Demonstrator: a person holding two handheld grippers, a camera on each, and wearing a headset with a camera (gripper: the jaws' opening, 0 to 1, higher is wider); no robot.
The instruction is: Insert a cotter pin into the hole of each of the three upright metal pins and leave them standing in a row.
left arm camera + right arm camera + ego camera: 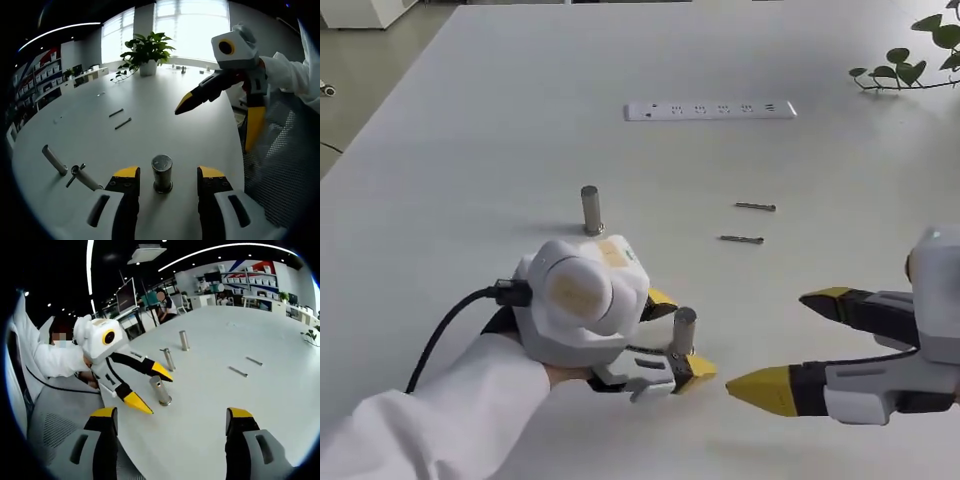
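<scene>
Tabletop (500, 120) white and broad, carrying all the work; power strip (710, 110) at its far side, well apart from the pins.

Left claw (168, 175) low at the near edge, jaws apart and astride the near pin, a gap on each side in the left gripper view, so not clamped. Right claw (768, 340) just to the right, jaws wide apart, nothing between them, tips turned toward the same pin.

Near pin (683, 330) upright on its base between the left jaws; no cotter seen through it. Middle pin (169, 360) upright behind the left claw as the right gripper view has it; a small crosspiece near its top reads as a fitted cotter pin (163, 350). Far pin (591, 210) upright and bare, standing alone.

First loose cotter pin (755, 207) and second loose cotter pin (741, 239) lie flat, near each other, to the right of the far pin and well clear of both claws.

Progress, as a judgement: one of three done; two pins left to fit, two cotters waiting to match. All three stand, in roughly a line from the right gripper view; the row looks nearly kept. Neither claw holds a cotter, so the next insertion is not yet begun; steadying the near pin appears to be the step in hand.
</scene>
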